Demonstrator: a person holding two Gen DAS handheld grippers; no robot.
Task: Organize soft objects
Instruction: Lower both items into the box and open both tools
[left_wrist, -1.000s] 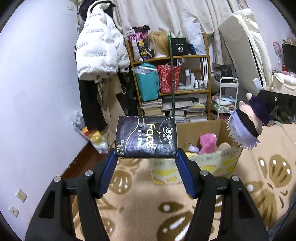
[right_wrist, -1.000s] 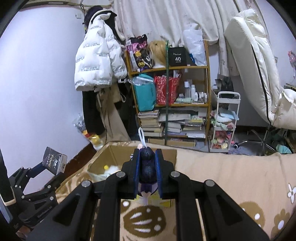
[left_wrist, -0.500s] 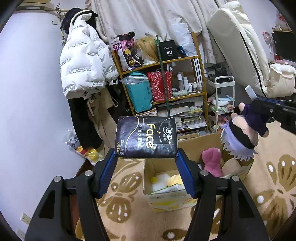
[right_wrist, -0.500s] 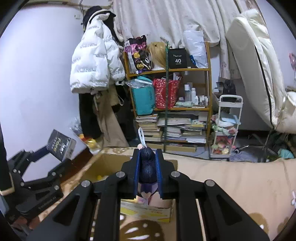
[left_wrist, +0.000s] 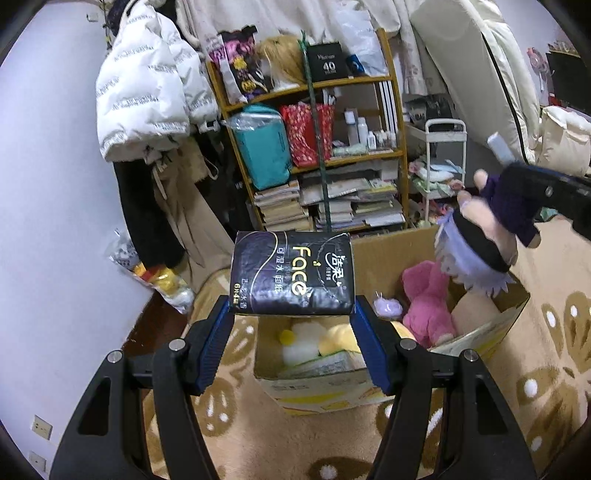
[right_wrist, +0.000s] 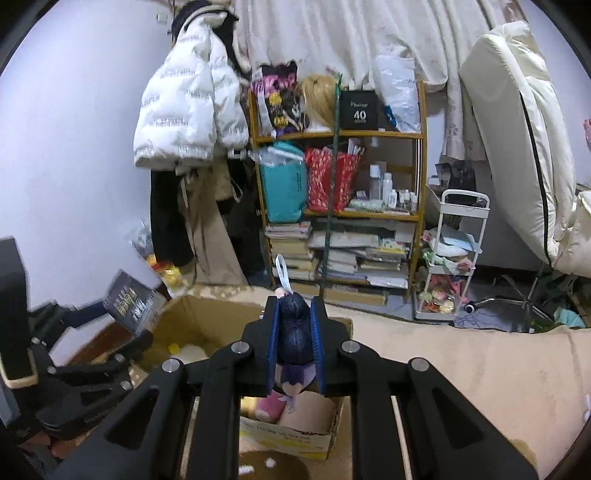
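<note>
Patterned rug (left_wrist: 546, 373) underfoot, cluttered bookshelf (left_wrist: 317, 155) behind. Nothing from there matters for the drop.

Open cardboard box (left_wrist: 384, 254) sits on the rug. Inside it: a pink plush (left_wrist: 424, 295), a yellow and a white soft toy on the near side, part hidden by my tool. Free room looks best at the box's middle and far left corner.

My left tool (left_wrist: 291, 314) is clenched on a dark tissue pack (left_wrist: 291, 273), held by its ends, above the box's near-left rim. I judge it should go forward past that rim before I let go, or the pack will catch the cardboard edge and tip out onto the rug.

My right tool (right_wrist: 295, 332) is clamped tight on a small doll (left_wrist: 480, 240) by its dark body, with the pale-haired head hanging down over the box's right side. The right flap (left_wrist: 513, 295) sits just under the hair. I should lower it straight and clear of the pink plush, keeping the two tools apart.
</note>
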